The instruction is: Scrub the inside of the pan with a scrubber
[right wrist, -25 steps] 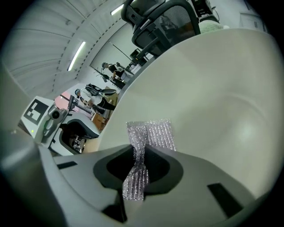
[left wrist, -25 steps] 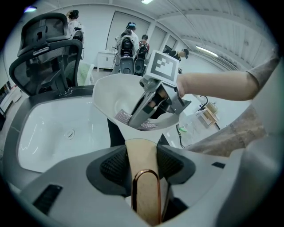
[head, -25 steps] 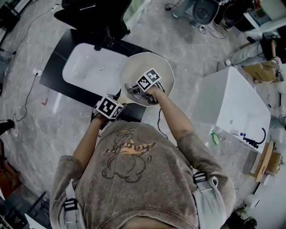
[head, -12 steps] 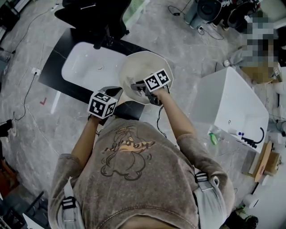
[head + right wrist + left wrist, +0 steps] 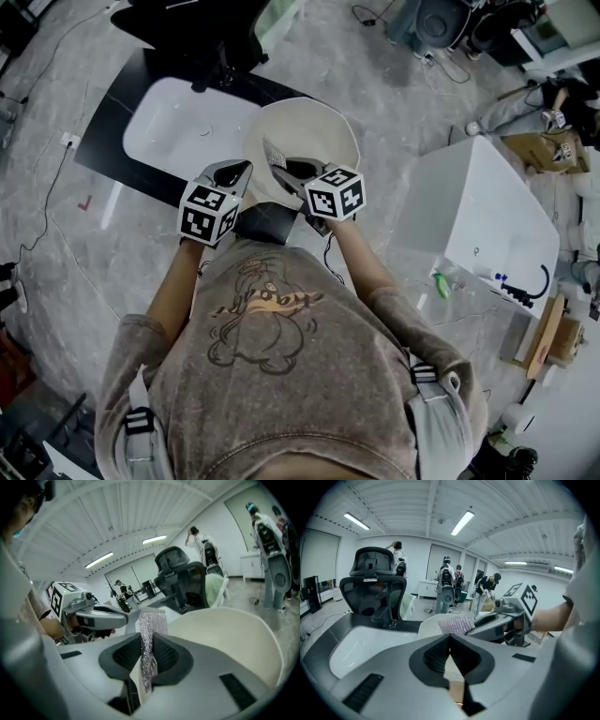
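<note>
A cream pan (image 5: pixel 314 131) sits over the near edge of the black counter; its handle (image 5: pixel 452 667) is a beige strip clamped in my left gripper (image 5: pixel 242 171), which is shut on it. The left gripper view shows those jaws (image 5: pixel 450 641) meeting over the handle, with the pan's rim (image 5: pixel 431 620) beyond. My right gripper (image 5: pixel 284 169) reaches into the pan from the near side, shut on a silvery mesh scrubber (image 5: pixel 274 153). In the right gripper view the scrubber (image 5: pixel 151 634) stands up between the pads (image 5: pixel 164 656), with the pan's inside (image 5: pixel 234 634) to the right.
A white sink basin (image 5: pixel 178 127) is set in the black counter (image 5: pixel 108 145) left of the pan. A black office chair (image 5: pixel 202 28) stands behind it, and a white cabinet (image 5: pixel 487 225) to the right. Several people stand far off (image 5: pixel 447 581). Cables lie on the floor.
The right gripper with the scrubber has drawn back toward the pan's near rim. The left gripper has shifted left and up, and the pan now looks larger and nearer.
</note>
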Tool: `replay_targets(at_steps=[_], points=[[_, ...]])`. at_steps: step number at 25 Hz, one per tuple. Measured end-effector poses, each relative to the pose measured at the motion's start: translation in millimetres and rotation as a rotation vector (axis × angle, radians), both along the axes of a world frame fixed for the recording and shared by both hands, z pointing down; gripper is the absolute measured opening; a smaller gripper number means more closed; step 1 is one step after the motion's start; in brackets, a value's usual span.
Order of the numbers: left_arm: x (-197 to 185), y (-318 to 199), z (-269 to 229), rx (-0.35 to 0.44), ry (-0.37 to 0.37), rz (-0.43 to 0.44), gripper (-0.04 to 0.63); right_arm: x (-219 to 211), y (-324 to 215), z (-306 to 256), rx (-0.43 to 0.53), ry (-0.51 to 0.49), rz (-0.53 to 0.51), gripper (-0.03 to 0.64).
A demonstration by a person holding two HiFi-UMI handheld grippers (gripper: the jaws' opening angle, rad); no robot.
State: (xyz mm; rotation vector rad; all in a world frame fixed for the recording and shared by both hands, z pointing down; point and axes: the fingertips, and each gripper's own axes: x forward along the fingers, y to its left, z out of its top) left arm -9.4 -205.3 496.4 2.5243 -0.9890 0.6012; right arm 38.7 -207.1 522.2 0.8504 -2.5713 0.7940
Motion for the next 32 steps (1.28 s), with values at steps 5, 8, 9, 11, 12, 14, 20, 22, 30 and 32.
replay_targets(at_steps=[5,8,9,11,12,14,20,22,30,32], points=[[-5,-7,-24,0.09,0.052,-0.042,0.018,20,1,-47,0.27,-0.024,0.184,0.08],[-8,-11,-35,0.158,0.089,-0.065,0.018,31,2,-69,0.414,-0.043,0.267,0.08],[-8,-12,-39,0.182,0.098,-0.072,0.018,34,3,-73,0.448,-0.047,0.284,0.08],[-9,-13,-45,0.222,0.117,-0.083,0.018,37,5,-79,0.49,-0.055,0.307,0.08],[-9,-13,-47,0.234,0.127,-0.089,0.018,39,5,-82,0.499,-0.057,0.316,0.08],[-10,-12,-51,0.244,0.144,-0.1,0.018,41,6,-84,0.507,-0.06,0.33,0.08],[-10,-10,-50,0.248,0.151,-0.112,0.018,44,7,-82,0.525,-0.028,0.355,0.08],[-9,-8,-48,0.245,0.147,-0.112,0.018,44,8,-81,0.517,-0.027,0.363,0.08],[-10,-3,-48,0.246,0.152,-0.12,0.018,43,12,-78,0.5,-0.019,0.369,0.08],[-11,-3,-47,0.242,0.158,-0.125,0.018,42,14,-77,0.501,-0.014,0.369,0.08]])
